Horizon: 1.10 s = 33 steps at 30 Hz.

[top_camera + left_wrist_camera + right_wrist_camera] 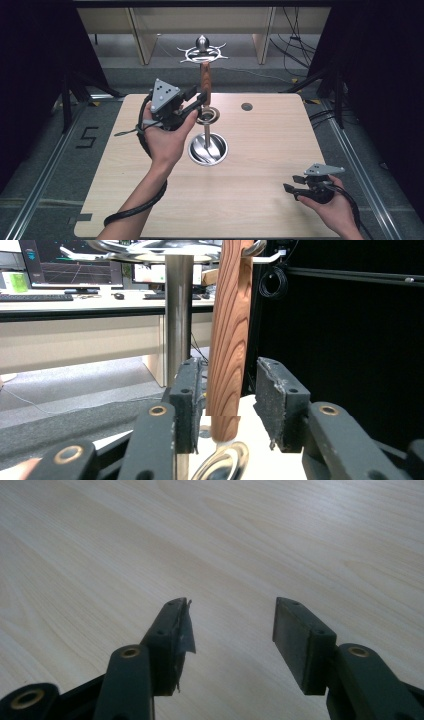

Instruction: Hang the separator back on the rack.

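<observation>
Your left gripper (199, 102) is up in the air over the far middle of the table (260, 150). Its jaws are wide apart, one on each side of a wooden handle (227, 345). The left pad looks like it is just about touching the wood, and the right pad has a gap next to it, so the claw does not squeeze the handle. The handle hangs straight down from a hook on the top ring (202, 51) of a shiny metal stand (206, 135). A metal spoon end (222, 462) shows just under the wood. The stand has a thin pole that goes down to a round silver base (208, 149) in the middle of the table. Your right gripper (292, 184) sits low at the near right of the table, well apart from the stand. Its jaws are wide apart too, and there is nothing between them, just the pale wood table top (250, 540) in front of them.
</observation>
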Each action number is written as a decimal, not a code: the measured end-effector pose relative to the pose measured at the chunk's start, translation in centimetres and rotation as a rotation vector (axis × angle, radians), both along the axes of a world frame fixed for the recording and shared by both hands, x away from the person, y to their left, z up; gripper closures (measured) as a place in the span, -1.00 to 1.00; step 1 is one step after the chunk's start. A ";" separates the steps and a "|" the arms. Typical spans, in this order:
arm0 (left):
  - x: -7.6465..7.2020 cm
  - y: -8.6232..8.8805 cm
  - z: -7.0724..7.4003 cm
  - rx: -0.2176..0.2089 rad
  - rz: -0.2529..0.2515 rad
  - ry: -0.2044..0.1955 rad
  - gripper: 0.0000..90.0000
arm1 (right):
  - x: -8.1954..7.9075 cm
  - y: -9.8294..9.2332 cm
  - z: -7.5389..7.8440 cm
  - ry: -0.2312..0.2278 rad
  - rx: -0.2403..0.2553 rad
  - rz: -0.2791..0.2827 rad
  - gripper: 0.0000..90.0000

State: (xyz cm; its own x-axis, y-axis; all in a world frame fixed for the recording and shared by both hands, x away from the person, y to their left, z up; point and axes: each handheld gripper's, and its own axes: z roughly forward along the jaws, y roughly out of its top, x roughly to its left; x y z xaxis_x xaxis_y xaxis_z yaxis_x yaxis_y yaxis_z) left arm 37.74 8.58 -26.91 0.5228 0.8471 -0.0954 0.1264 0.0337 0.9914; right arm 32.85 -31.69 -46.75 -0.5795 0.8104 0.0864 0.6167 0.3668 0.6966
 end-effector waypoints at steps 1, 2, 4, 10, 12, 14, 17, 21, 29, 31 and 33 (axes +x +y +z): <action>-0.1 0.1 0.0 0.001 -0.001 0.001 0.35 | 0.0 0.0 0.0 0.000 -0.001 0.000 0.09; -0.3 0.4 -0.2 0.006 -0.002 0.004 0.34 | 0.0 -0.1 0.0 -0.011 -0.007 0.003 0.09; -0.6 0.8 -0.4 0.011 -0.008 0.013 0.31 | 0.0 0.0 0.0 -0.004 -0.001 -0.001 0.09; -1.5 2.1 -1.4 0.041 -0.014 0.029 0.27 | 0.0 -0.1 0.1 0.003 -0.009 -0.004 0.09; -1.8 2.7 -1.8 0.047 -0.012 0.038 0.25 | 0.0 -0.1 0.1 -0.009 -0.012 0.000 0.09; -2.0 3.2 -2.2 0.052 -0.010 0.046 0.25 | 0.0 -0.1 0.1 0.000 -0.010 -0.006 0.09; -2.4 4.1 -2.9 0.056 0.002 0.056 0.23 | 0.0 -0.1 0.1 -0.003 -0.017 0.001 0.09; -2.9 5.0 -3.8 0.065 0.009 0.072 0.22 | 0.1 -0.2 0.1 -0.018 -0.022 0.009 0.09; -3.7 6.5 -5.5 0.075 0.028 0.093 0.19 | 0.1 0.0 0.0 -0.014 -0.009 -0.003 0.09; -3.8 6.8 -5.8 0.076 0.033 0.099 0.19 | 0.0 0.0 0.0 -0.012 -0.009 -0.005 0.09; -4.0 7.0 -6.2 0.075 0.035 0.104 0.18 | 0.0 0.0 0.0 -0.004 -0.002 -0.005 0.09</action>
